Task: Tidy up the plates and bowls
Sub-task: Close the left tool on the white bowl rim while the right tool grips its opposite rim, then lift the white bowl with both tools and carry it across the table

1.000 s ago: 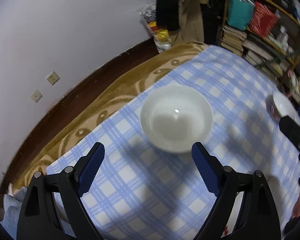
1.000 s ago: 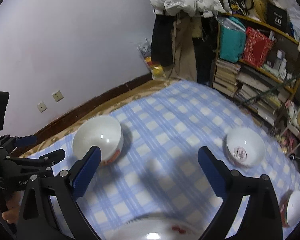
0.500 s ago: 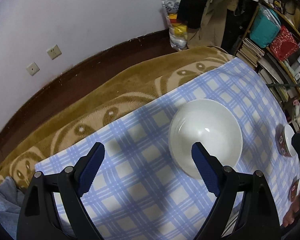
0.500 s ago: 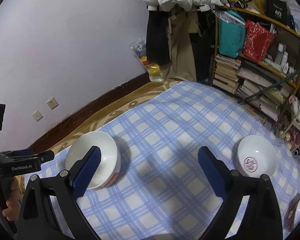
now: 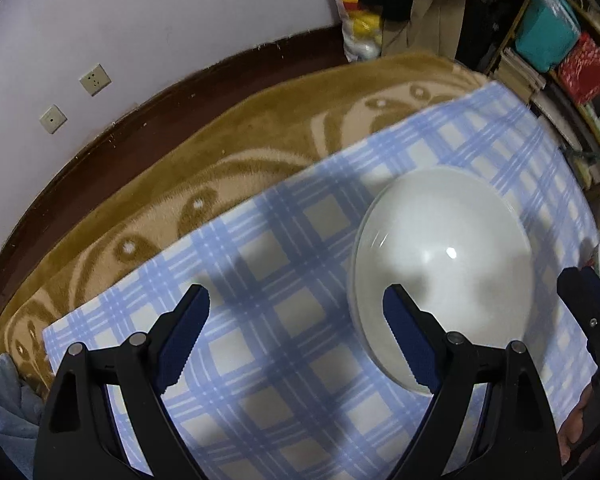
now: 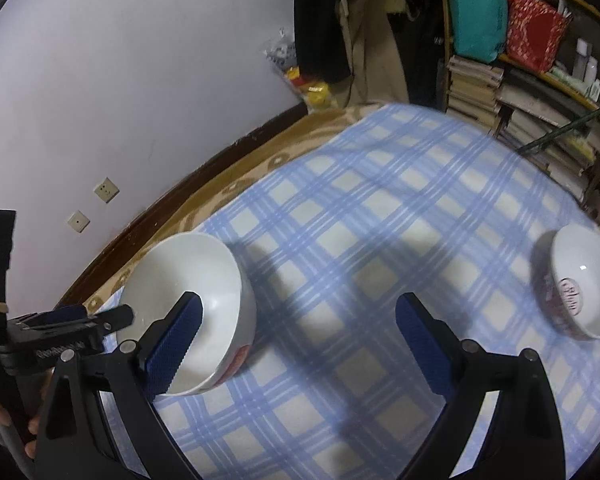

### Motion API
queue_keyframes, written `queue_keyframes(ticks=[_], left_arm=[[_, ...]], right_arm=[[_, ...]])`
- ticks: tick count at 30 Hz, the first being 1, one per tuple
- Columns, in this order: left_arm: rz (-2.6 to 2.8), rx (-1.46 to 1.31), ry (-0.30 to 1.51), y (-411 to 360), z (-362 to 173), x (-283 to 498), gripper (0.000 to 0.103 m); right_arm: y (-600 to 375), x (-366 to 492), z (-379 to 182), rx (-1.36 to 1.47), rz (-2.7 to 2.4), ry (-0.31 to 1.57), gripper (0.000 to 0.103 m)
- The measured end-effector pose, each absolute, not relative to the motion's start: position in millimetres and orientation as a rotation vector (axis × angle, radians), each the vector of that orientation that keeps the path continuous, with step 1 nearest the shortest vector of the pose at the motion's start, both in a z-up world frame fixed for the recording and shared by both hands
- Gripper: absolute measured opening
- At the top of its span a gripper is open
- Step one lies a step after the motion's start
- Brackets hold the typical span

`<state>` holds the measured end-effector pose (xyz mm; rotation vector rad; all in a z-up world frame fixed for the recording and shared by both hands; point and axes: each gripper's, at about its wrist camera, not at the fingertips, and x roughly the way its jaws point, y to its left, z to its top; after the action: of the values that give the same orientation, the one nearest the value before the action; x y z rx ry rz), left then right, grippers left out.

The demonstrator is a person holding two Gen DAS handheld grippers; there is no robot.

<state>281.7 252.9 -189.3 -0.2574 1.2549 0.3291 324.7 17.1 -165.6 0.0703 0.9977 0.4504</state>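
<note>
A large white bowl (image 5: 444, 272) stands on the blue checked cloth (image 5: 284, 240) near its far left corner. My left gripper (image 5: 296, 332) is open and empty; its right finger is in front of the bowl's near left rim. The same bowl (image 6: 204, 280) shows in the right wrist view, with a red mark low on its side. My right gripper (image 6: 296, 340) is open and empty above the cloth, the bowl by its left finger. A smaller white bowl with a red pattern (image 6: 580, 284) stands at the right. The left gripper's body (image 6: 60, 328) shows at the left.
A tan patterned blanket (image 5: 220, 152) lies under the cloth along the wall side. A brown skirting and a pale wall with two sockets (image 5: 96, 80) run behind. Shelves with books and bags (image 6: 512, 52) and hanging clothes stand at the far right. The right gripper's body (image 5: 588, 304) shows at the right edge.
The left gripper has come nearer to the large bowl, which now sits larger by its right finger. The right gripper has swung left and lower; both bowls appear closer.
</note>
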Motion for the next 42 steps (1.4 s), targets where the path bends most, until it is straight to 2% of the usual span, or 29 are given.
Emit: queue_keyframes(ticks=[6,7,10,12,15,18,20,22,27,42], left_arm=[[0.294,-0.254,1.306,246,-206,291,0.088],[0.291,-0.252,1.305,245,-206,292,0.087],[0.294,-0.232,1.287,243,-205,292,0.075],[0.275,-0.224,1.272,242,-203,291,0.044],[0.228,-0.286,1.28,245,-206,293,0.031],[0.203,-0.317,1.284,247,-208,295,0.026],[0.184,-0.334,1.286,248,-209,296,0.021],[0.176,-0.35,1.287,247,-210,297,0.019],[0.169,-0.29,1.303,236,-207,298,0.013],[0.075,-0.255,1.255,201,-174,283,0.014]], right_arm=[[34,327,-187,0.046,0.475,1.043,0.101],[37,328,-191,0.046,0.481,1.055,0.097],[42,332,-202,0.062,0.491,1.105,0.089],[44,335,-211,0.084,0.499,1.146,0.08],[48,338,-222,0.107,0.512,1.213,0.065],[52,338,-224,0.119,0.533,1.231,0.049],[57,338,-224,0.125,0.561,1.247,0.028],[63,338,-226,0.12,0.581,1.26,0.02],[69,330,-223,0.032,0.571,1.237,0.018],[35,306,-208,0.054,0.518,1.231,0.016]])
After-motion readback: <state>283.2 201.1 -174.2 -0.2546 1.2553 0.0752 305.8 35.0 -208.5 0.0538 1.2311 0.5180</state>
